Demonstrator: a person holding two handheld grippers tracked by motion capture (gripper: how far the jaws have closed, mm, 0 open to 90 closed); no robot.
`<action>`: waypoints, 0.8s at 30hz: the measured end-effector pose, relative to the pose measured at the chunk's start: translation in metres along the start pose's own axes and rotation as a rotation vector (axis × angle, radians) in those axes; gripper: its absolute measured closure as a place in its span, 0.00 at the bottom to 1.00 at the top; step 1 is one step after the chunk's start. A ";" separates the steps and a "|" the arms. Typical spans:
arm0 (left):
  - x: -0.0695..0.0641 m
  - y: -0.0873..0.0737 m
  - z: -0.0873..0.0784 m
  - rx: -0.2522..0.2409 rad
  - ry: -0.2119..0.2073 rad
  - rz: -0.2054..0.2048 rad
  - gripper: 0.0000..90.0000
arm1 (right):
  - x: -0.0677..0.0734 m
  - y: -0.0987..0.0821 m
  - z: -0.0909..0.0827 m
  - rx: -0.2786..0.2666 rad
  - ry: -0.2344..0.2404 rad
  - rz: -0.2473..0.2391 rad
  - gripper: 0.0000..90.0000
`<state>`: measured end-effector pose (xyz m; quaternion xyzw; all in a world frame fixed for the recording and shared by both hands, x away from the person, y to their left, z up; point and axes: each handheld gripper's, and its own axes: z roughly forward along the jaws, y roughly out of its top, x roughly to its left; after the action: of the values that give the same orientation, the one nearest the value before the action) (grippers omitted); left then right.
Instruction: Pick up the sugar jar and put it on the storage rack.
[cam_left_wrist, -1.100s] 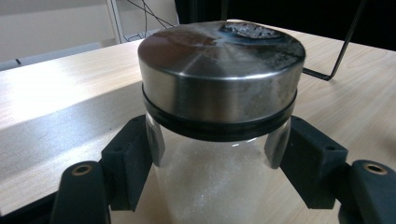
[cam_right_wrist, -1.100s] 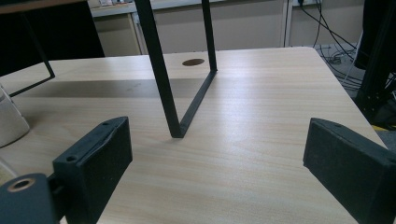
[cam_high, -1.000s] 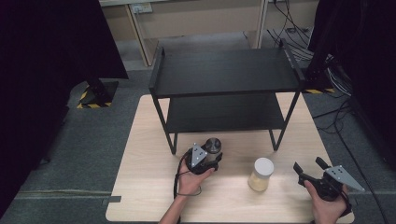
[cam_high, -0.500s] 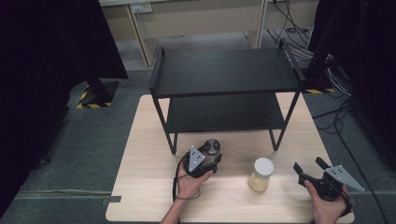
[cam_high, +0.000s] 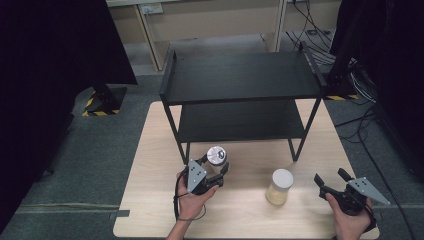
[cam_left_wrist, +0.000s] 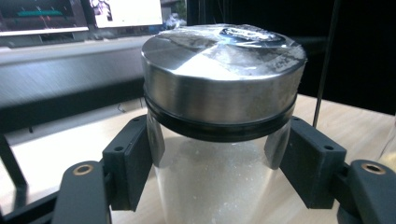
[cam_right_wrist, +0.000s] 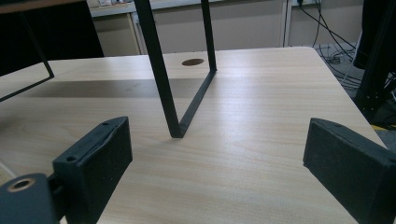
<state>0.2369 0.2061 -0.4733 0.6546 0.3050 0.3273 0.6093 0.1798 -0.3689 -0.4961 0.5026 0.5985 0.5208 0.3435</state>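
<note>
Gripping the steel-lidded jar (cam_high: 216, 159) just below its lid, our left gripper (cam_high: 214, 172) has both jaws pressed to the glass, one on each side, as the left gripper view shows — the jar (cam_left_wrist: 219, 140) sits centred between them, in front of the rack (cam_high: 240, 95) near its left front leg. We cannot tell whether it rests on the table (cam_high: 150, 150) or hangs just above it. Judging from this, we are carrying the jar toward a shelf, and the step goes best if we keep it upright, squeeze evenly so the smooth glass does not slip, and pass clear of the shelf edge and the leg. Our right gripper (cam_high: 331, 181) waits near the table's right front corner with its jaws spread wide on nothing — between them, its own view shows bare wood and the rack's leg (cam_right_wrist: 161, 74). The held jar is clear, with a pale, grainy dusting inside; we cannot tell how full it is. A second jar (cam_high: 279, 186) with a white lid stands between the two grippers, filled with something yellowish-beige.
</note>
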 end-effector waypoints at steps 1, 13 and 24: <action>0.000 0.002 -0.002 -0.007 0.003 0.000 0.34 | 0.000 0.000 0.000 -0.001 0.000 -0.001 0.09; -0.006 0.023 -0.020 -0.076 0.062 0.007 0.34 | 0.001 0.000 0.000 -0.001 0.002 0.003 0.09; -0.010 0.036 -0.026 -0.071 0.109 0.025 0.34 | 0.000 -0.001 0.000 -0.004 0.003 0.008 0.09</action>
<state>0.2101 0.2109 -0.4365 0.6176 0.3177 0.3805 0.6106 0.1794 -0.3688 -0.4968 0.5036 0.5960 0.5241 0.3414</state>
